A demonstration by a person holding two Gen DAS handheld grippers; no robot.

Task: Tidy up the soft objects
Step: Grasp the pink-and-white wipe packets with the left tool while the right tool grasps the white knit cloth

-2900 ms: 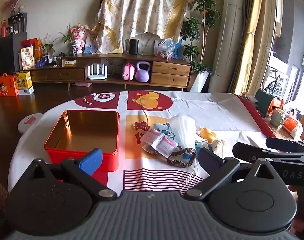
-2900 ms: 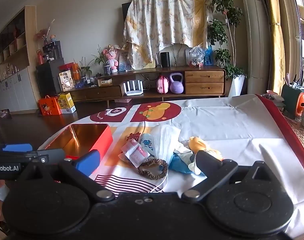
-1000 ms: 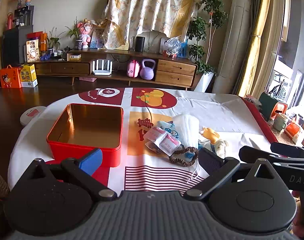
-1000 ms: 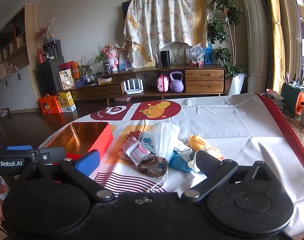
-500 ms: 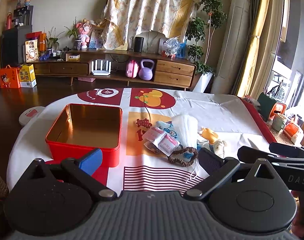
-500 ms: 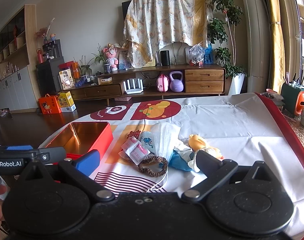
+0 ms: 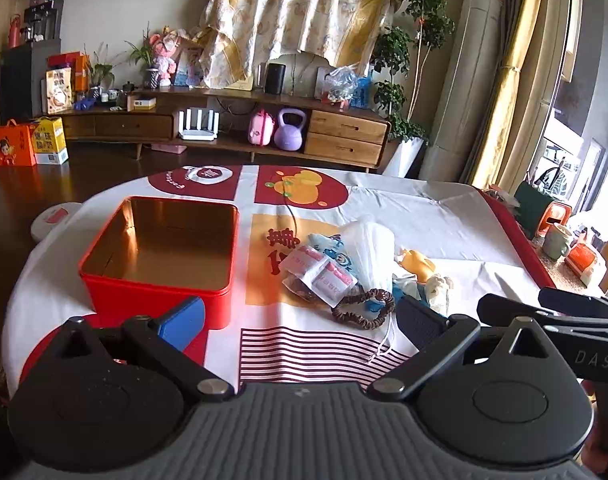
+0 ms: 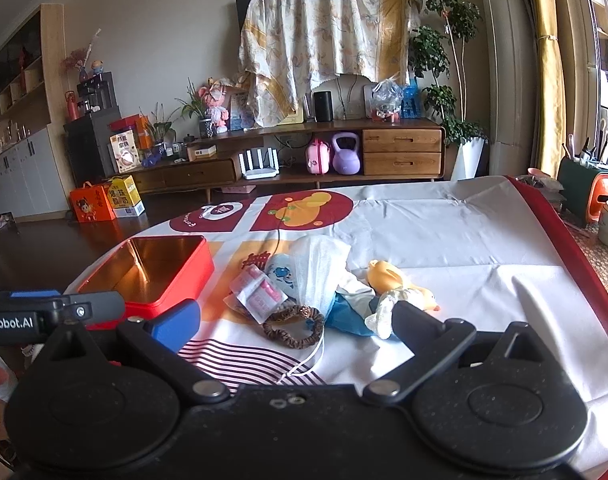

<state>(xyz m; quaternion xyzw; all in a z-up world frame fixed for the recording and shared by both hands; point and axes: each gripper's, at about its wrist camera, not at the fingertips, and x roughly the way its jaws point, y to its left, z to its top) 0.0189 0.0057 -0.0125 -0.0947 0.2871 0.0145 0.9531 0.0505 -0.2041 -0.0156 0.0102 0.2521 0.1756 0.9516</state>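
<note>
Both my left gripper [image 7: 300, 320] and right gripper [image 8: 296, 320] hang wide open, empty. The brown scrunchie [image 8: 294, 326] lies nearest, right of the red tin [image 7: 160, 256]; I'd pinch its band first.

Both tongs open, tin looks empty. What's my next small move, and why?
Probably ease the right tongs down onto the scrunchie: it lies nearest at the pile's front edge, uncovered, and the red tin holds nothing yet.
</note>
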